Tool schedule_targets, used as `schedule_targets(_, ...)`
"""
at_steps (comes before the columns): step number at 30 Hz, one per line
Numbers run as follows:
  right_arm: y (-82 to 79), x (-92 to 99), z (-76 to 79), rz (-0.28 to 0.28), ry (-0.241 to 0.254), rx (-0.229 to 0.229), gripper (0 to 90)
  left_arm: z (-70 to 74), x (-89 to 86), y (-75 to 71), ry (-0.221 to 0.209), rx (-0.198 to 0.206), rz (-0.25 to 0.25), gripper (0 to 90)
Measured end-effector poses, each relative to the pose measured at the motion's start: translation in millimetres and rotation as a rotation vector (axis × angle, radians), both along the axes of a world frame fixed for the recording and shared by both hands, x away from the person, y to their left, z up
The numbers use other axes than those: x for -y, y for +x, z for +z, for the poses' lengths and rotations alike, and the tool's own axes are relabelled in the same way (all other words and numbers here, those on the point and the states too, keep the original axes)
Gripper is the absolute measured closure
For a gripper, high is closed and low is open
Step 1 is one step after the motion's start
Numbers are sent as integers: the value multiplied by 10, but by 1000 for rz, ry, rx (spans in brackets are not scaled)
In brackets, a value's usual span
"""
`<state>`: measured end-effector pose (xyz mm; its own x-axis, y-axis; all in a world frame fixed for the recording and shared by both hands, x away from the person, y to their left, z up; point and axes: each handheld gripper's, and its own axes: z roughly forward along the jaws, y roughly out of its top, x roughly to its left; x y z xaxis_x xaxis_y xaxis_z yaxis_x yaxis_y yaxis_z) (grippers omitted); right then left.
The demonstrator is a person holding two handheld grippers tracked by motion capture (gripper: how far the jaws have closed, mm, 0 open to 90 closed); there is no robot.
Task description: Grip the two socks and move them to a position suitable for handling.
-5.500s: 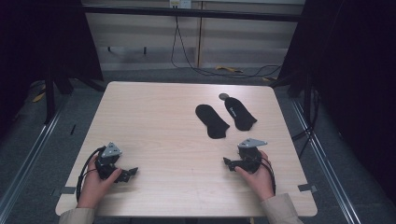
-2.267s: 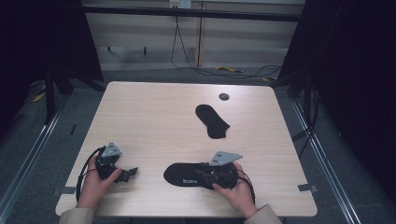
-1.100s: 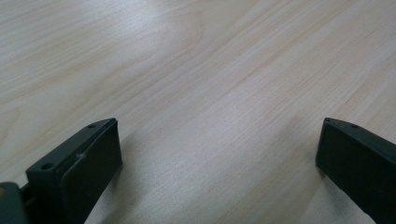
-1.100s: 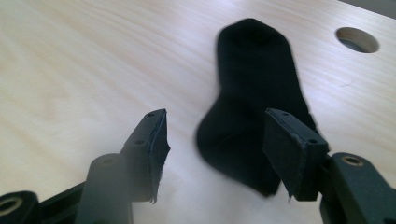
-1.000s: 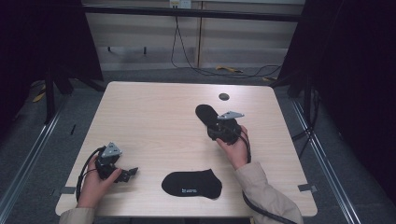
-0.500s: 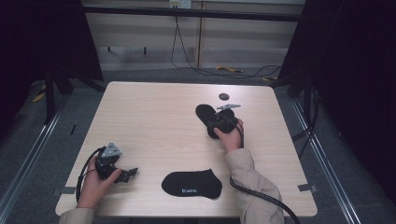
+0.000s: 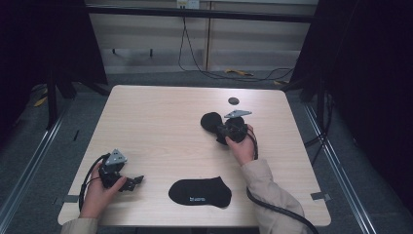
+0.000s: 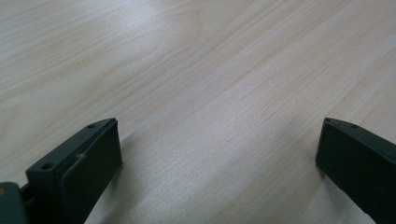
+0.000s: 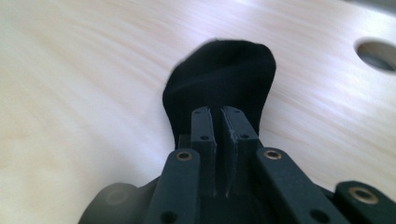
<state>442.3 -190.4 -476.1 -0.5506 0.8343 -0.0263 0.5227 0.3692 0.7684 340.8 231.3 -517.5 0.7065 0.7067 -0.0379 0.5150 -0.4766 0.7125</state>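
right hand-held gripper [image 7: 225,132] has just been closing and its jaws are now pinched nearly together on the far sock [image 7: 211,121], which sits on the wooden surface [image 7: 160,117] at about 1 o'clock from the middle. in the right gripper view the black fabric [image 9: 219,88] fans out past the jaw tips, with a round hole [image 9: 377,53] in the surface off at 2 o'clock. the other sock [image 7: 200,192] lies flat near the front edge, around 6 o'clock, well apart from both hands. left hand-held gripper [image 7: 136,181] rests at about 8 o'clock with its jaws spread wide, nothing but bare wood between them.
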Motion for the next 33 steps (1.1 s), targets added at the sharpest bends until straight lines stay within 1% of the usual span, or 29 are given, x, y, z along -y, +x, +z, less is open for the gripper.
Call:
schedule_targets(1,-133,-43,99,68,3,32,837,-1,1,-1,-4,-3,2,0)
schedule_targets(2,-133,-43,99,68,3,32,837,-1,1,-1,-4,-3,2,0)
schedule_targets(3,-208,-62,144,105,18,45,837,-1,1,-1,-4,-3,2,0)
schedule_targets(4,-289,-76,188,145,17,62,836,1,-1,0,0,-1,0,0)
schedule_targets(5,-373,-87,226,176,27,76,837,0,-1,0,-1,-1,0,0)
schedule_targets(6,-456,-90,259,212,44,83,837,-1,1,-1,-3,-3,2,0)
schedule_targets(7,-621,-94,311,281,53,101,835,0,1,-1,-3,-3,2,0)
schedule_targets(8,-621,-94,311,281,53,101,835,0,1,-1,-3,-3,2,0)
schedule_targets(10,-766,-72,326,343,69,115,826,0,1,-1,-3,-3,2,0)
schedule_targets(11,-842,-16,280,349,23,112,680,1,0,0,0,-1,0,0)
schedule_targets(12,-842,-16,280,349,23,112,680,1,0,0,0,-1,0,0)
schedule_targets(13,-832,100,165,282,-29,63,511,1,0,0,0,-1,0,0)
schedule_targets(14,-832,100,165,282,-29,63,511,0,2,-2,-3,-3,2,0)
schedule_targets(15,-856,244,82,242,-6,48,518,-1,1,0,0,1,2,0)
schedule_targets(16,-886,296,60,225,-2,53,519,-1,1,0,-1,0,2,0)
schedule_targets(17,-919,331,43,208,-11,57,542,-1,1,0,0,0,2,0)
schedule_targets(18,-919,331,43,208,-11,57,542,-1,1,0,0,0,2,0)
schedule_targets(19,-952,357,27,205,-20,57,563,-2,3,-1,-4,-2,4,0)
schedule_targets(20,-1017,369,-10,196,-18,45,593,-2,3,-2,-4,-2,4,0)
schedule_targets(22,-1074,348,-52,209,-58,42,623,-1,1,0,-1,1,2,0)
schedule_targets(23,-1091,345,-75,196,-84,42,636,-1,1,0,0,1,2,0)
schedule_targets(24,-1091,345,-75,196,-84,42,636,-1,1,0,0,1,2,0)
schedule_targets(25,-1093,368,-127,169,-90,21,667,-1,1,0,0,1,2,0)
schedule_targets(26,-1093,368,-127,169,-90,21,667,-1,1,0,0,1,2,0)
schedule_targets(27,-1068,410,-188,134,-102,7,680,-1,1,0,0,1,2,0)
schedule_targets(30,-1038,438,-232,117,-97,8,669,-2,3,-1,-4,-2,4,0)
schedule_targets(31,-1002,458,-239,90,-100,21,639,-1,1,0,0,1,2,0)
schedule_targets(32,-1002,458,-239,90,-100,21,639,-1,1,0,0,1,2,0)
schedule_targets(33,-976,480,-235,74,-66,27,592,-1,1,-1,0,1,2,0)
